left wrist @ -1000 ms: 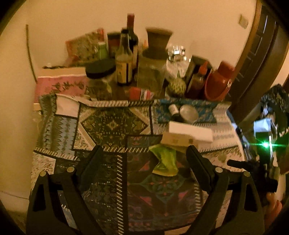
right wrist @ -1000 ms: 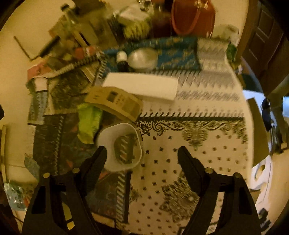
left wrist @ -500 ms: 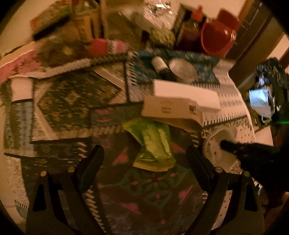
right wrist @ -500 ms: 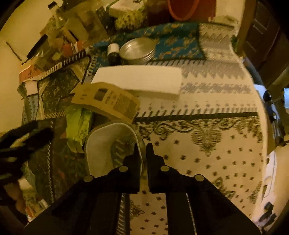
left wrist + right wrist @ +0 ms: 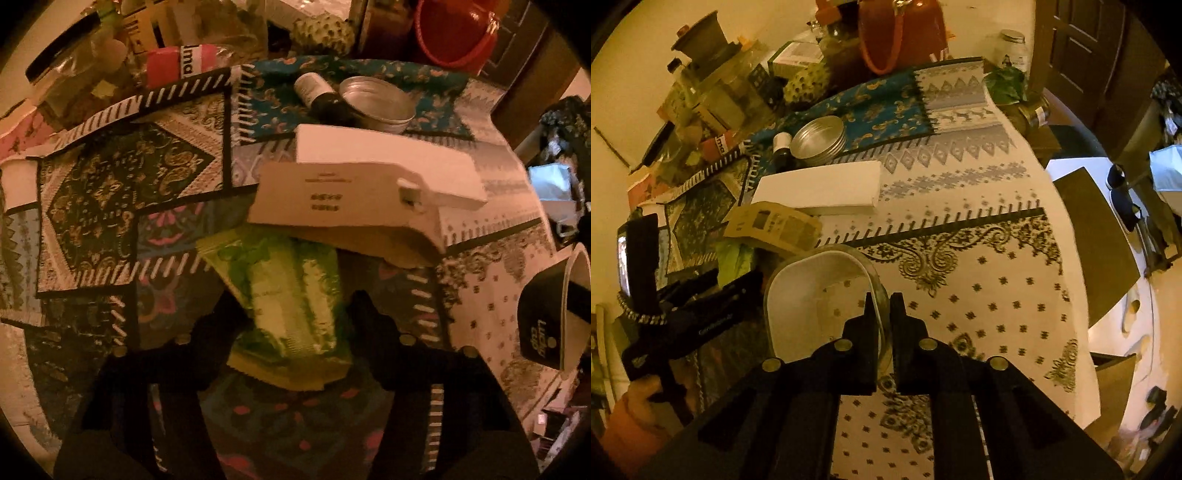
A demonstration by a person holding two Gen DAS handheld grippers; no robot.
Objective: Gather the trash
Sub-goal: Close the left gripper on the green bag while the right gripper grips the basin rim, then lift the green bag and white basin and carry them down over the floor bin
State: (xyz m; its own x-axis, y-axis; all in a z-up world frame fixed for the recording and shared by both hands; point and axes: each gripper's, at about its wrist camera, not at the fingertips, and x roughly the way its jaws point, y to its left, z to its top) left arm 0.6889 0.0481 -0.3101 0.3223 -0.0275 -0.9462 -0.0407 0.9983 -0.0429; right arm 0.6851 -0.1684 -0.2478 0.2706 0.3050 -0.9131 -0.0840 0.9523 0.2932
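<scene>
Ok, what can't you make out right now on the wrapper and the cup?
- Left wrist view: whether the closing left gripper already presses the green wrapper between its jaws; its fingers are dark and blurred.
- Wrapper's far end: hidden under the brown carton.
- Carton print: too blurred to read.
- Right wrist view: part of the cup floor, behind the right gripper shut on its rim.

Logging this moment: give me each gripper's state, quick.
Left gripper: closing around the green wrapper, not yet gripping.
Right gripper: shut on the paper cup rim.
</scene>
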